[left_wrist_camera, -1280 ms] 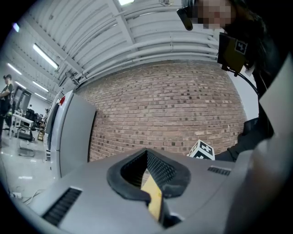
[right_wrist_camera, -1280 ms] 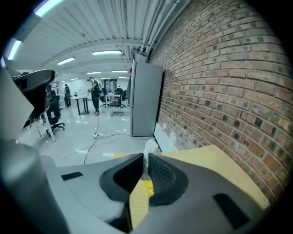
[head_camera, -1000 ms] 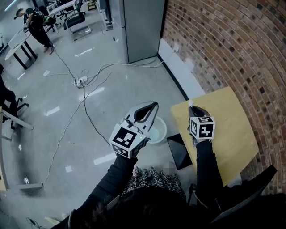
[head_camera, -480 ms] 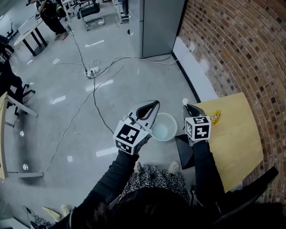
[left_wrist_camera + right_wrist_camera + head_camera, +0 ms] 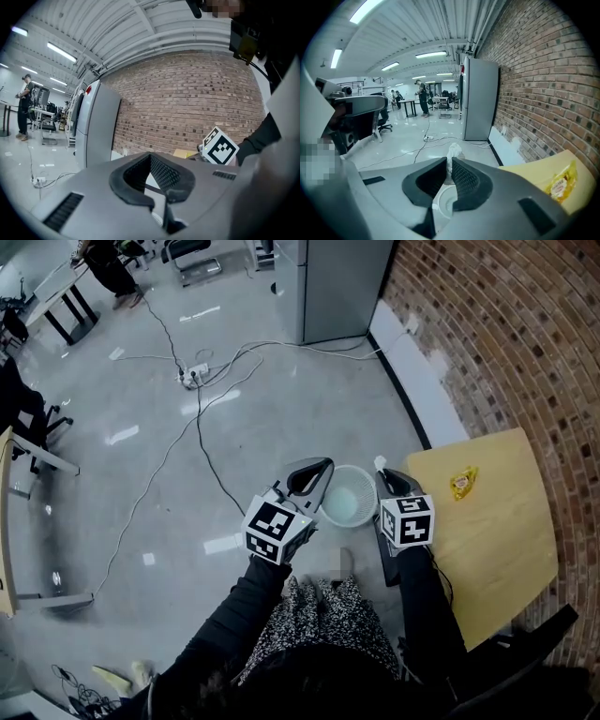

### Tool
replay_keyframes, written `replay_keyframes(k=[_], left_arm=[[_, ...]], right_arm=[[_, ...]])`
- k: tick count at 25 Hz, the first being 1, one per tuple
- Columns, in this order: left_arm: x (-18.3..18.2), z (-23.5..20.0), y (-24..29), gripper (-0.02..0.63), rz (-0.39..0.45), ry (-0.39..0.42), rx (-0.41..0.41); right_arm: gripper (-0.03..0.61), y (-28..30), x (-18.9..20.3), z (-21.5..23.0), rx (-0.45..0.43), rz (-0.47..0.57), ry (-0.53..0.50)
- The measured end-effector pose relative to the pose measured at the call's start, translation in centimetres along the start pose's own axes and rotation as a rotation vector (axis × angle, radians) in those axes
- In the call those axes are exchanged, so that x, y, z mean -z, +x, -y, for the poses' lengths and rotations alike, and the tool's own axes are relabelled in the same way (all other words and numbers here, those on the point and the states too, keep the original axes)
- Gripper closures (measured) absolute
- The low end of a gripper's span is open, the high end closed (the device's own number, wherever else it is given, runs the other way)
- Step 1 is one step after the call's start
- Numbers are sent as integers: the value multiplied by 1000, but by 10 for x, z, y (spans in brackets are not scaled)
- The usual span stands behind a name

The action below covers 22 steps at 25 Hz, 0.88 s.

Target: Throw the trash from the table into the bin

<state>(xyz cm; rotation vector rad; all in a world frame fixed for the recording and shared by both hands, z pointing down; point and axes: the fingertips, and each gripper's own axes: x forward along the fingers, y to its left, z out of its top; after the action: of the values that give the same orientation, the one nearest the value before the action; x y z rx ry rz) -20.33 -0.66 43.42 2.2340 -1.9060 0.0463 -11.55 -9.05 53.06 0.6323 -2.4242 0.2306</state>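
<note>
A round white bin [image 5: 349, 495] stands on the floor just left of the yellow table [image 5: 492, 531]. My right gripper [image 5: 380, 468] is shut on a crumpled white scrap [image 5: 453, 152], which sticks out past the fingertips at the bin's right rim. In the right gripper view the bin [image 5: 442, 202] shows below the jaws. A yellow wrapper [image 5: 463, 481] lies on the table; it also appears at the right as the wrapper [image 5: 560, 183]. My left gripper [image 5: 317, 467] hangs at the bin's left rim, tips together with nothing between them; the left gripper [image 5: 150, 157] points toward the brick wall.
A dark flat object [image 5: 386, 559] sits beside the table's near corner. Cables and a power strip [image 5: 194, 376] trail across the grey floor. A grey cabinet [image 5: 342, 282] stands against the brick wall [image 5: 506, 343]. People and desks are far off at the upper left.
Both grippers moved left and down, off the table toward the bin. The right one carried the white scrap to the bin's rim. The yellow wrapper came into view.
</note>
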Motion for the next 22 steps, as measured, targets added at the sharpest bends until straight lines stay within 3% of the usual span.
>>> replay_keyframes(k=[14,22], left_arm=[[80,-18,70,607,-61,-16,68],[144,-36,109,607,-143,-48,75]], right_arm=[[534,78,78,14,-59,-60,45],[534,123,129,24,-75,-129,104]])
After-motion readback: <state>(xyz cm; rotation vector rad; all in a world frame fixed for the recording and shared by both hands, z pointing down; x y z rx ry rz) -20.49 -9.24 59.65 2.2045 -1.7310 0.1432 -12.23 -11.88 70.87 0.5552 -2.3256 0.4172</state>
